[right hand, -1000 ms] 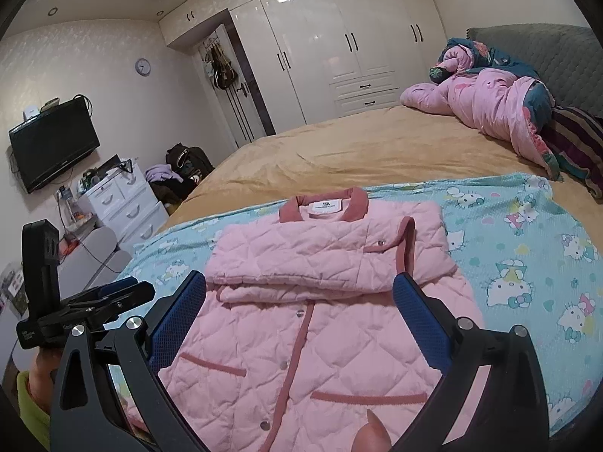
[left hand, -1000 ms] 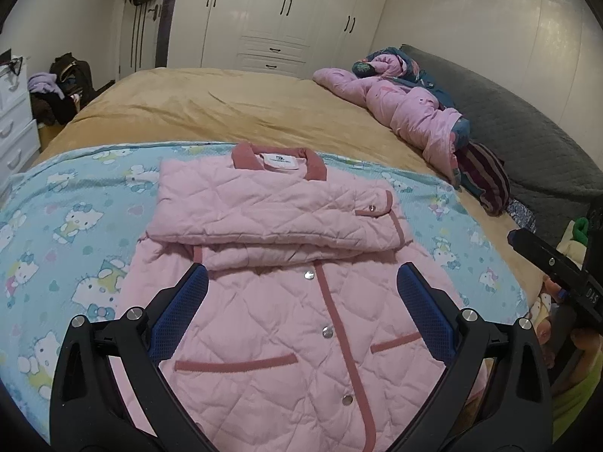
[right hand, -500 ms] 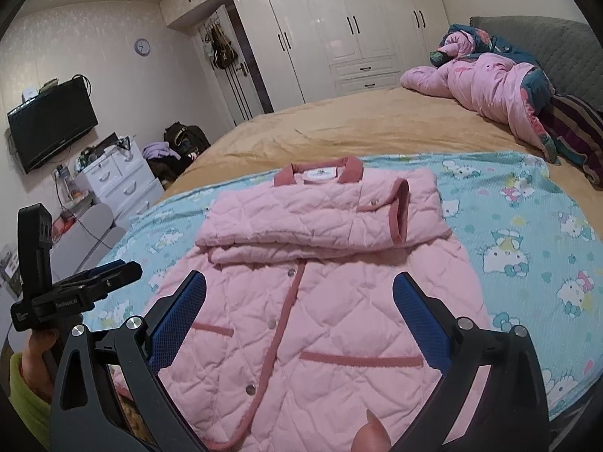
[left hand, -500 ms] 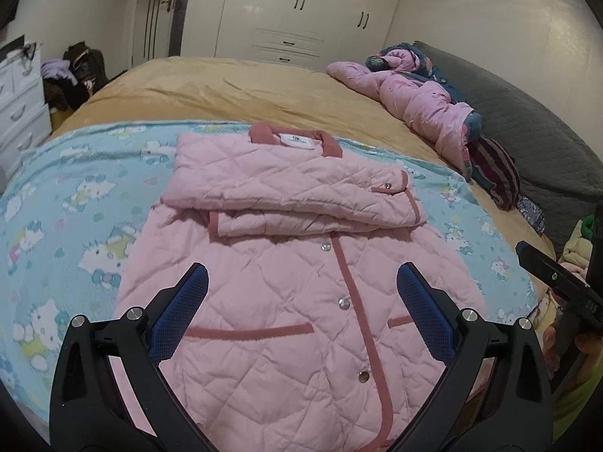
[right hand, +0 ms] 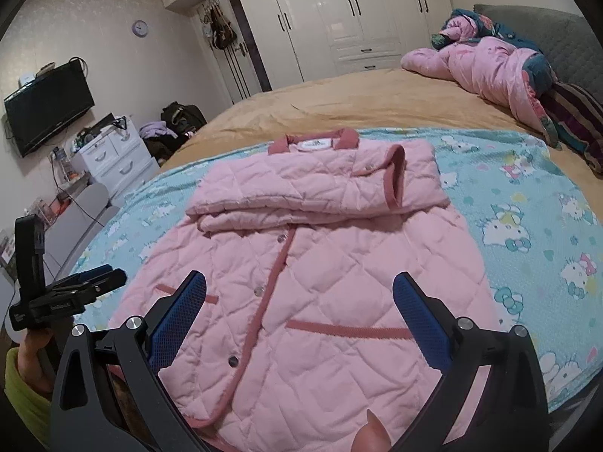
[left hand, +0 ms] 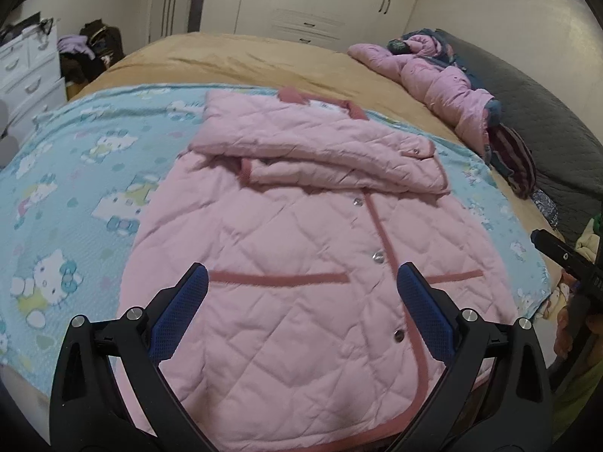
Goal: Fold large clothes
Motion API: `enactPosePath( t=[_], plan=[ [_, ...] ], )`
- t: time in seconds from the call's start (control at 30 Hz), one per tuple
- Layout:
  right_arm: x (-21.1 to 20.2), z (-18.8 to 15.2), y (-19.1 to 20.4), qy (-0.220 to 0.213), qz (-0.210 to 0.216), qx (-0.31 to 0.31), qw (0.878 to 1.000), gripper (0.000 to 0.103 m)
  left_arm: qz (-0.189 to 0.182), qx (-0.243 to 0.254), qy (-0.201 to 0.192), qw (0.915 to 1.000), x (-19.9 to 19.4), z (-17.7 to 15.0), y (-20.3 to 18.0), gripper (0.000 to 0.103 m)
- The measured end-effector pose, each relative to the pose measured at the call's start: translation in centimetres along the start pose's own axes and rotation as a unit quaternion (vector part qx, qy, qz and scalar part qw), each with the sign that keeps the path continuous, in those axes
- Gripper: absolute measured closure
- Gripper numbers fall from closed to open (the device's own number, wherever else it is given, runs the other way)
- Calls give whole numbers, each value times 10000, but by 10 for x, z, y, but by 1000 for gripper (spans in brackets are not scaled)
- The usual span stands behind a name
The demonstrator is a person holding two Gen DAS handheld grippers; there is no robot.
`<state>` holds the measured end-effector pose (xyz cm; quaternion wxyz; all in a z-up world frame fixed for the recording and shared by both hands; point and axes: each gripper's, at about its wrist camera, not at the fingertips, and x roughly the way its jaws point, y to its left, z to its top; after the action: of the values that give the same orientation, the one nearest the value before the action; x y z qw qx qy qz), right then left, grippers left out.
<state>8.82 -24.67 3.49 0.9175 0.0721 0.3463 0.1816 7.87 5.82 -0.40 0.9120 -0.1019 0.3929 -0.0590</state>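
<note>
A pink quilted jacket [left hand: 301, 248] lies front up on a blue cartoon-print blanket [left hand: 75, 196], collar at the far end. Both sleeves are folded across its chest [left hand: 312, 150]. It also shows in the right wrist view [right hand: 320, 263]. My left gripper [left hand: 299, 312] is open and empty, low over the jacket's hem on its left side. My right gripper [right hand: 299, 316] is open and empty, low over the hem on the right side. Each gripper shows at the edge of the other's view: the right one [left hand: 565, 260], the left one [right hand: 75, 293].
The blanket [right hand: 527, 226] lies on a tan bed cover [left hand: 245, 60]. A heap of pink bedding [left hand: 444, 83] and a striped cushion [left hand: 516, 162] lie by the grey headboard. White drawers [right hand: 117, 162], a wall TV [right hand: 49, 105] and wardrobes [right hand: 339, 15] stand around.
Both grippers have moved forward and down toward the jacket's hem, so the jacket fills more of each view. Both stay open. The jacket has not moved.
</note>
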Motion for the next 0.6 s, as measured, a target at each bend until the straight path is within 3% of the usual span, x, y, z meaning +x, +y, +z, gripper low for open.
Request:
enactPosePath(
  t=[0.6],
  plan=[
    [1, -35, -29, 217, -231, 165, 9994, 4, 457, -263, 462, 9975, 10, -38, 46, 9]
  ],
)
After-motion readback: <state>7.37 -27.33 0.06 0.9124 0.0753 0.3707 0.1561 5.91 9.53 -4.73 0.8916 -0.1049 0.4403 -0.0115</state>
